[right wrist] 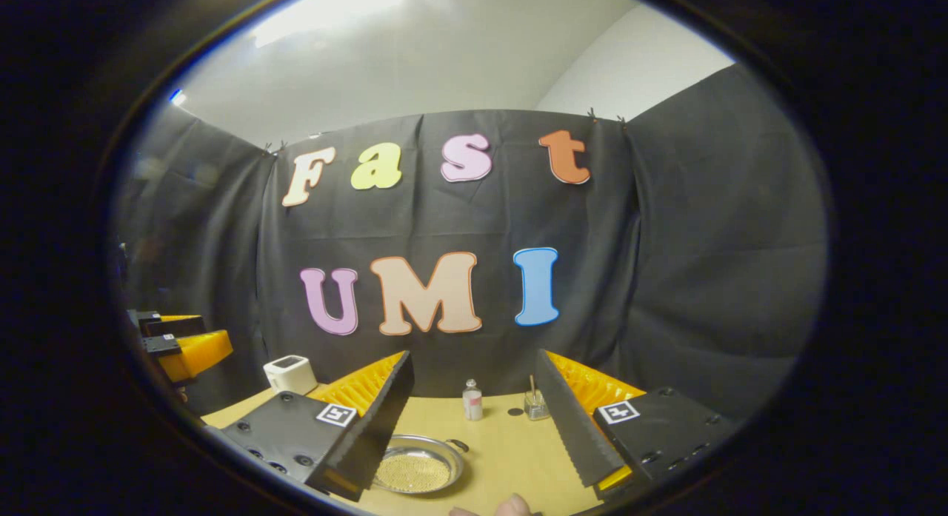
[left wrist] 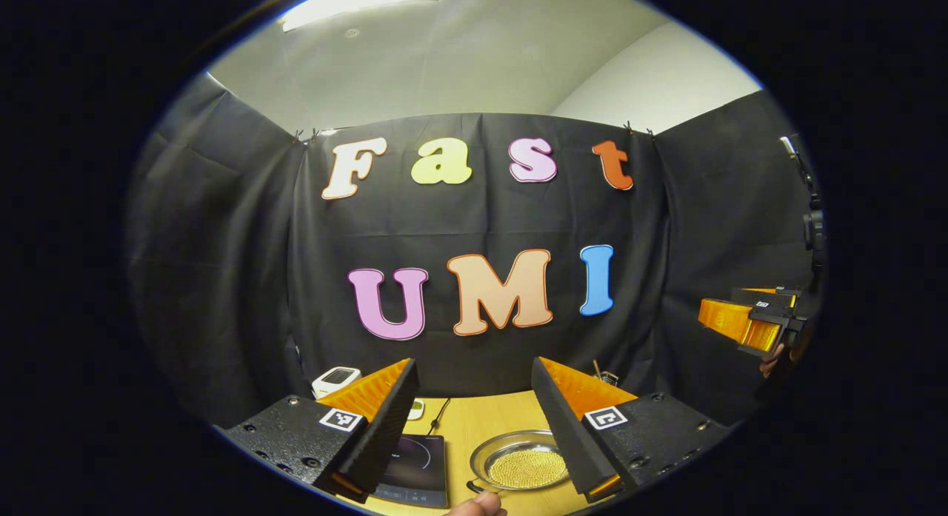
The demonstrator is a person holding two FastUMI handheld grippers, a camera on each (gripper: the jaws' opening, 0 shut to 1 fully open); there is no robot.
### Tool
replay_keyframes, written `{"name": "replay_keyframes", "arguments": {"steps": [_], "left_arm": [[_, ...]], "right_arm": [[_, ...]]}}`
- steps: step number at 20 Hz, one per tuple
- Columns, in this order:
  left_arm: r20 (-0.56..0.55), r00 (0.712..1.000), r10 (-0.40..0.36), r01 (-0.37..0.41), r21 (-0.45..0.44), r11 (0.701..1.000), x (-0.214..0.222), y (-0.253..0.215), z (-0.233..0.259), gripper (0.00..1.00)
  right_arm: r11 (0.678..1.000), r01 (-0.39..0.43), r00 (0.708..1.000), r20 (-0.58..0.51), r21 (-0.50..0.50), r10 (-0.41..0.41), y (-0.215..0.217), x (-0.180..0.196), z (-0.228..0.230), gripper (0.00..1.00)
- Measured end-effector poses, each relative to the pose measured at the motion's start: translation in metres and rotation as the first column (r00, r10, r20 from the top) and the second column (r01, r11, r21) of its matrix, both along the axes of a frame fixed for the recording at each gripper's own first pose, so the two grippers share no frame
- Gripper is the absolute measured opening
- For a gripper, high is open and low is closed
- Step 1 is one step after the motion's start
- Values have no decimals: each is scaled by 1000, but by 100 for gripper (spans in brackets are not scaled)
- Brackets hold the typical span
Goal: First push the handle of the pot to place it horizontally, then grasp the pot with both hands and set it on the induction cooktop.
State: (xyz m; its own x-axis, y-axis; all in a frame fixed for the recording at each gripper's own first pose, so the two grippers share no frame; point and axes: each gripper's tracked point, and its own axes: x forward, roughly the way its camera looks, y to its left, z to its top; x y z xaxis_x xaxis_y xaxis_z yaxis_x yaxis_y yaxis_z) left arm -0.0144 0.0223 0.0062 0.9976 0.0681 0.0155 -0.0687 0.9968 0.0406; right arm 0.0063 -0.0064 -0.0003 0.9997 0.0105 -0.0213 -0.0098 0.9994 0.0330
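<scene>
wooden table (right wrist: 511, 457) | pot (left wrist: 520, 468) right of cooktop (left wrist: 415, 468), handle toward camera | left gripper (left wrist: 470, 420), right gripper (right wrist: 474, 416): fingers apart, empty

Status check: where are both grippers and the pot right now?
Left hand-held gripper open, above the table. Right hand-held gripper open, also raised. Pot on table beside cooktop, untouched. Bottle and jar stand behind, clear of pot.

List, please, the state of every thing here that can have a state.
Left tongs: open, held above the table, touching nothing.
Right tongs: open, held above the table, touching nothing.
Pot: on the table, beside the cooktop, not yet on it.
Induction cooktop: nothing stands on it.
Small bottle: upright.
</scene>
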Motion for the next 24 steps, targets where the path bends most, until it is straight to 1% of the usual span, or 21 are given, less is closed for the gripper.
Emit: {"name": "replay_keyframes", "arguments": {"steps": [8, 12, 13, 15, 17, 18, 20, 21, 23, 24], "left_arm": [[7, 1000, 7, -7, -1, 1000, -4, 28, -3, 93], [2, 999, 34, -34, -8, 999, -9, 56, -9, 94], [-5, 999, 42, -42, -13, 999, -10, 62, -11, 94], [-12, 999, 49, -49, -24, 998, -12, 70, -16, 94], [-19, 998, 60, -61, -22, 998, -12, 76, -17, 94], [-19, 997, 73, -74, -19, 997, -12, 79, -19, 94], [-22, 995, 97, -97, -33, 995, -9, 81, -21, 94], [-32, 994, 104, -105, -42, 994, -5, 79, -24, 94], [-56, 989, 139, -141, -38, 989, 0, 82, -31, 95], [-70, 984, 162, -165, -29, 986, 0, 86, -33, 94]], "right_arm": [[1000, 12, 1000, -1, -6, -12, 21, 2, 0, 98], [1000, 16, 1000, -22, -19, -17, 35, 5, -12, 98], [1000, 16, 999, -34, -22, -17, 39, 9, -17, 100], [999, 22, 999, -43, -35, -24, 42, 8, -19, 70], [998, 36, 998, -43, -44, -38, 42, 10, -21, 70], [998, 47, 997, -62, -51, -50, 41, 12, -26, 70], [997, 41, 994, -94, -69, -48, 42, 20, -43, 53], [996, 37, 993, -106, -76, -45, 39, 25, -48, 36], [997, 6, 992, -121, -83, -17, 42, 33, -60, 25], [996, -8, 991, -134, -85, -4, 41, 31, -65, 17]]}}
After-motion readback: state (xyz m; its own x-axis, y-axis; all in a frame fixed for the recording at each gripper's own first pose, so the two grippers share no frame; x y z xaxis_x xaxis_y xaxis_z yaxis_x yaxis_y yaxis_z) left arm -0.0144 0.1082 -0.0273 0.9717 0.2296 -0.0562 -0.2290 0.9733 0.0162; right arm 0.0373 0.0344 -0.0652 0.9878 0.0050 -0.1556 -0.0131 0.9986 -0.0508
